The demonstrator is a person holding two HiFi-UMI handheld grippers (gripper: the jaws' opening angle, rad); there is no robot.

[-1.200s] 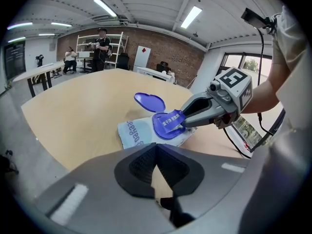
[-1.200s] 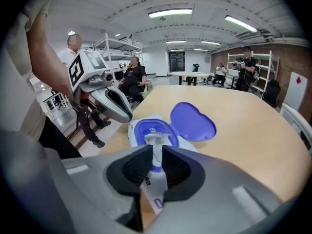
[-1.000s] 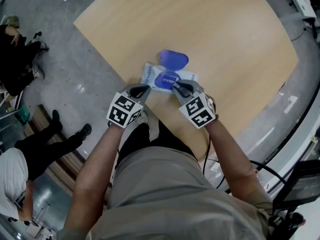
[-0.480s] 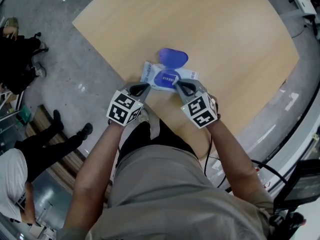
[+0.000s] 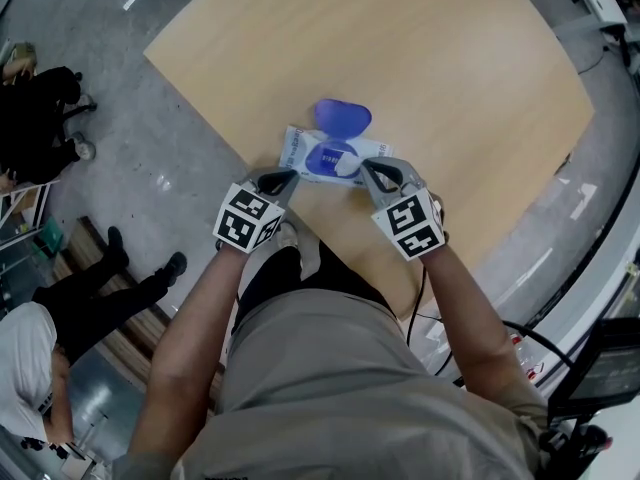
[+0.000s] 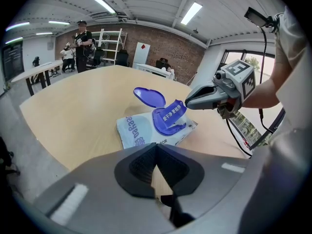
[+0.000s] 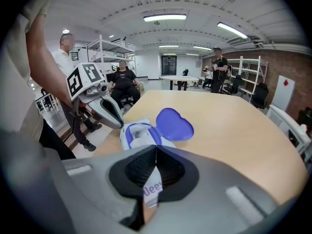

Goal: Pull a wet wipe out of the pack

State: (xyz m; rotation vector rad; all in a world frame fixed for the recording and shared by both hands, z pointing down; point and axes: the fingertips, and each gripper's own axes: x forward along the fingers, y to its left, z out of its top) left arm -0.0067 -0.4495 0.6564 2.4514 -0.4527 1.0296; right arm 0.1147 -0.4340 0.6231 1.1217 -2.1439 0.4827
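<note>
pack (image 5: 298, 152) lies on table (image 5: 430, 68), lid (image 5: 342, 118) flipped open so wipe (image 5: 346, 165) shows; left gripper (image 5: 283, 180) clenched empty beside it, likely to steady; right gripper (image 5: 372, 171) clenched empty near opening.

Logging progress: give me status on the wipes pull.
Left gripper and right gripper shut, empty. Wet wipe pack on table, lid open, no wipe out. Nothing blocking.

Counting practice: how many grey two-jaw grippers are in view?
2: left gripper beside the pale blue wet wipe pack's left end; right gripper at the other end, shut on a white printed strip.
</note>
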